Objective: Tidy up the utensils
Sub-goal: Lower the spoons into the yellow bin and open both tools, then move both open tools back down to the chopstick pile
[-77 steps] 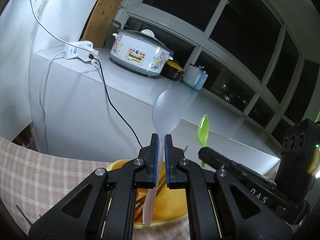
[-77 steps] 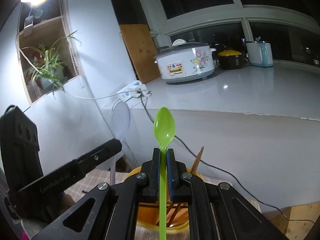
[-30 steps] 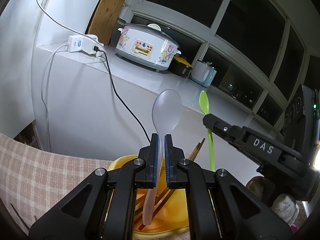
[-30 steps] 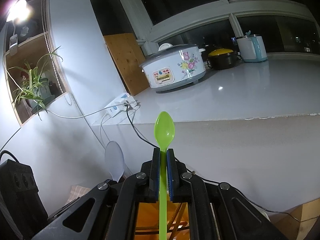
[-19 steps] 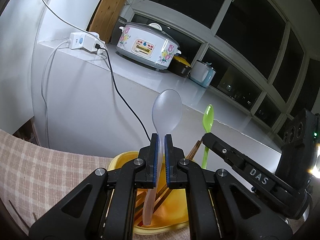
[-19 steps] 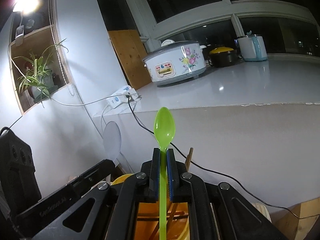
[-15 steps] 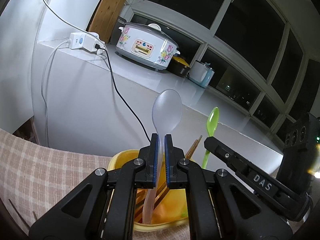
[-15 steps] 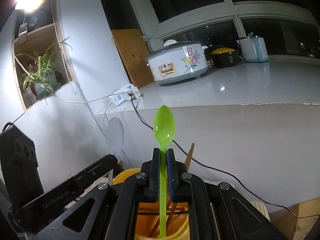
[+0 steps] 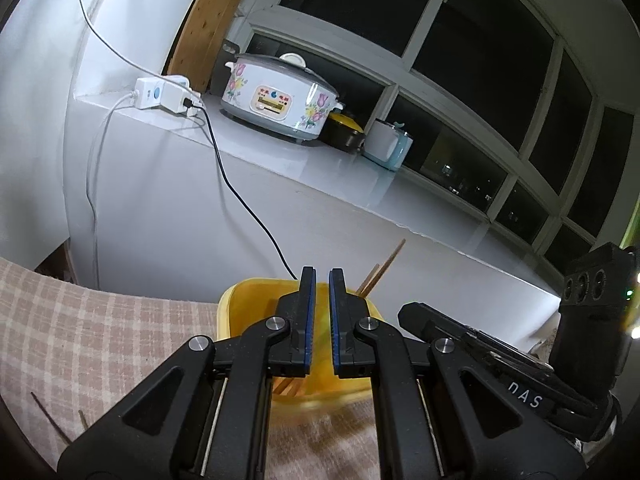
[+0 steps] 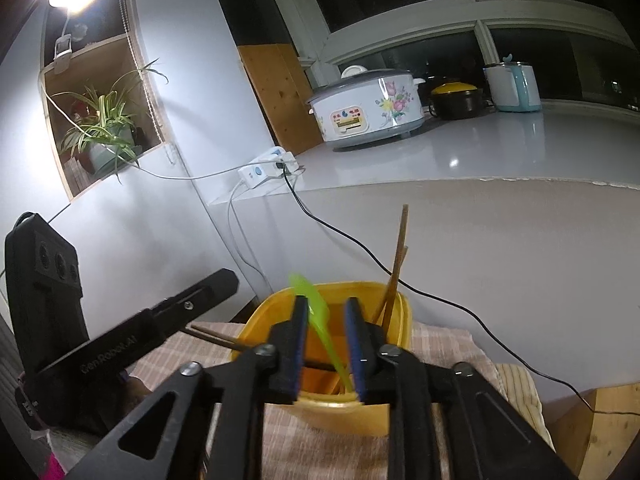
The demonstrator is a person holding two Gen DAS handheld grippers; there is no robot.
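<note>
A yellow container (image 9: 244,308) (image 10: 394,408) stands on the checked cloth and holds wooden chopsticks (image 9: 384,266) (image 10: 396,268). My left gripper (image 9: 321,320) is just above it, jaws slightly apart and empty; the clear spoon is out of sight. My right gripper (image 10: 326,340) is open above the container. The green spoon (image 10: 320,320) leans tilted and blurred between its jaws, free of them, its handle down inside the container. Each gripper shows in the other's view: the right one in the left wrist view (image 9: 480,356), the left one in the right wrist view (image 10: 140,332).
A checked cloth (image 9: 100,328) covers the table. Behind is a white ledge (image 9: 320,176) with a flowered rice cooker (image 9: 280,98), a black pot (image 9: 346,130), a blue-white kettle (image 9: 388,144) and a power strip (image 9: 160,94) with trailing cords. A plant (image 10: 104,124) sits in a wall niche.
Both grippers have opened over the yellow container. The clear spoon has left the left jaws and dropped from sight. The green spoon has slipped down and tilted left between the right jaws.
</note>
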